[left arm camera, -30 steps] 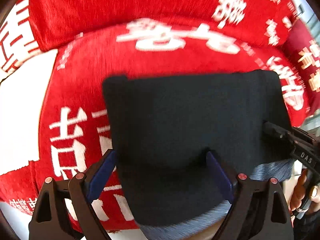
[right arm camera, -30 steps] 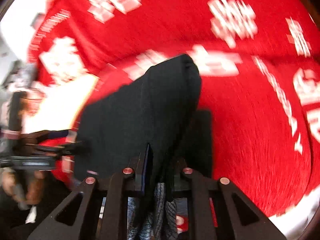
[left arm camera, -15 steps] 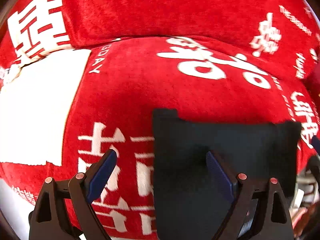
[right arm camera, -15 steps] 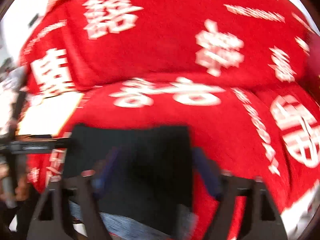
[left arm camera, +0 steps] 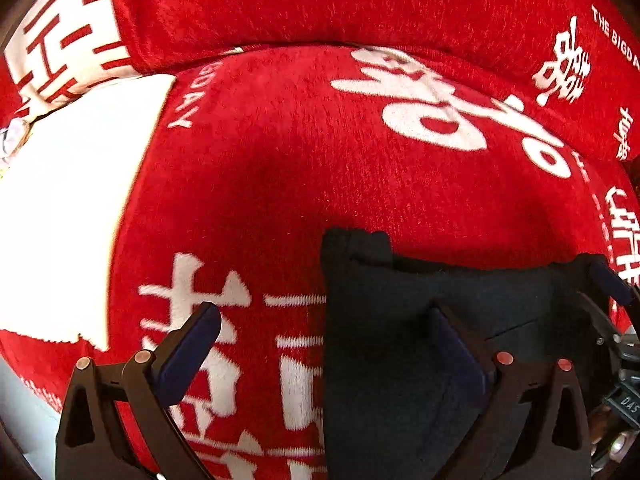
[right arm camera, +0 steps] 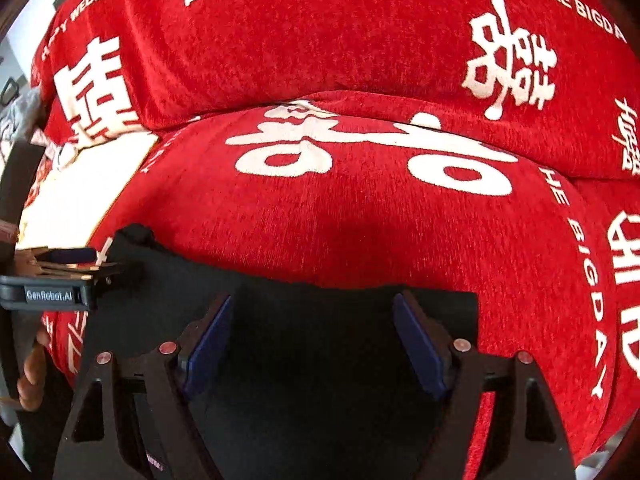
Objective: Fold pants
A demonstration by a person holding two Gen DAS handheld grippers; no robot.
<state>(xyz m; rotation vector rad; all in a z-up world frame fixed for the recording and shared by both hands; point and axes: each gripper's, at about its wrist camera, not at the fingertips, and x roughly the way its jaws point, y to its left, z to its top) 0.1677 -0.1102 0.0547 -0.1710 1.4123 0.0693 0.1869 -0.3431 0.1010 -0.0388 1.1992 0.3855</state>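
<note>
The left gripper (left arm camera: 320,344) is opening wide, one pad over the red cover (left arm camera: 280,184), the other over the pants' (left arm camera: 400,360) left edge, apparently gripping nothing. The dark pants lie folded on the cover. The right gripper (right arm camera: 312,340) hangs open above them, empty.

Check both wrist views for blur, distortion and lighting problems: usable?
Left wrist: sharp, strong fisheye bulge; the white patch at left is blown out, and the black pants show almost no texture. Right wrist: sharp too, lettering on the red cover readable, pants nearly featureless black, a soft shadow above them.
</note>
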